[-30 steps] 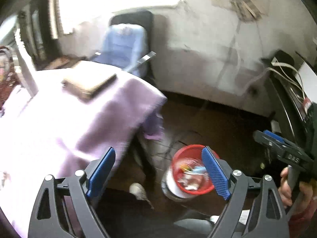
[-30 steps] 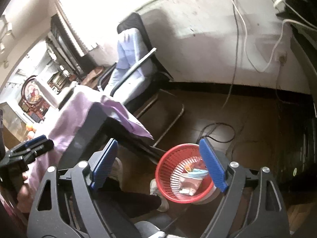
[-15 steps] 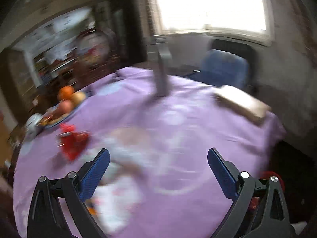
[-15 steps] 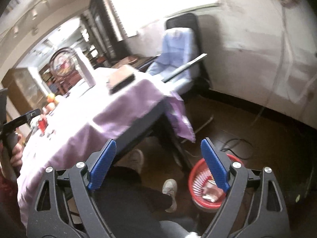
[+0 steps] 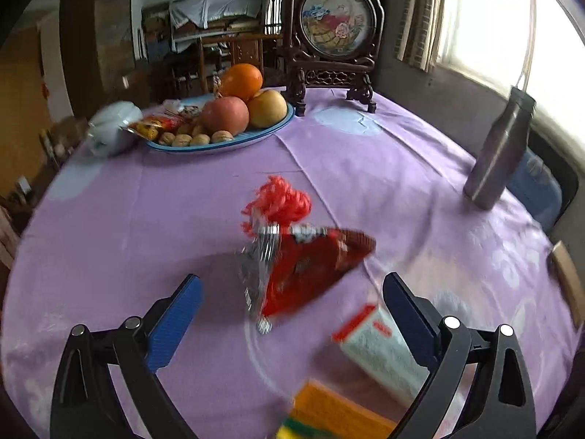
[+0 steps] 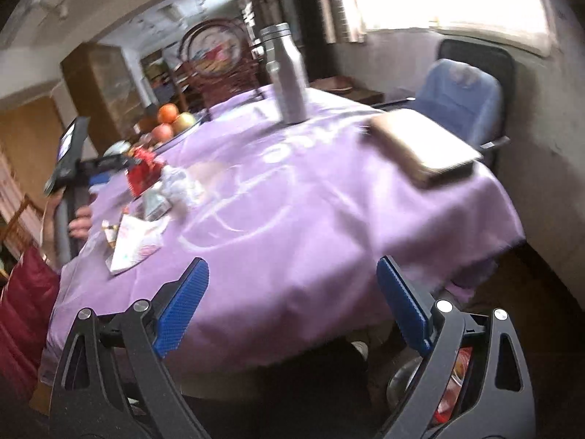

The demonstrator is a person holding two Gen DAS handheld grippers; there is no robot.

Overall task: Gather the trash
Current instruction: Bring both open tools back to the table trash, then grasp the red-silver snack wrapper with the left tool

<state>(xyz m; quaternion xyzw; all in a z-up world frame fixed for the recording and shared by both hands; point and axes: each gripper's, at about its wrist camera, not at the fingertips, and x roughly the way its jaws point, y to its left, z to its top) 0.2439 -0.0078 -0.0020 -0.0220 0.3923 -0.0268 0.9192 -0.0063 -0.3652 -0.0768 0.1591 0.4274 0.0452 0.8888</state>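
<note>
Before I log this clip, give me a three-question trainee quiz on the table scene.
1. True or false: the left gripper already clamps the red wrapper.
2. What stands nearest the window: A) metal bottle, B) fruit plate, C) framed ornament?
3. What colour is the tablecloth?

Key: 1 false, its fingers are wide apart around it; 2 A; 3 purple.

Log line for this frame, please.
left gripper: open, empty, above red wrapper | right gripper: opening, empty, over tablecloth | trash on table
</note>
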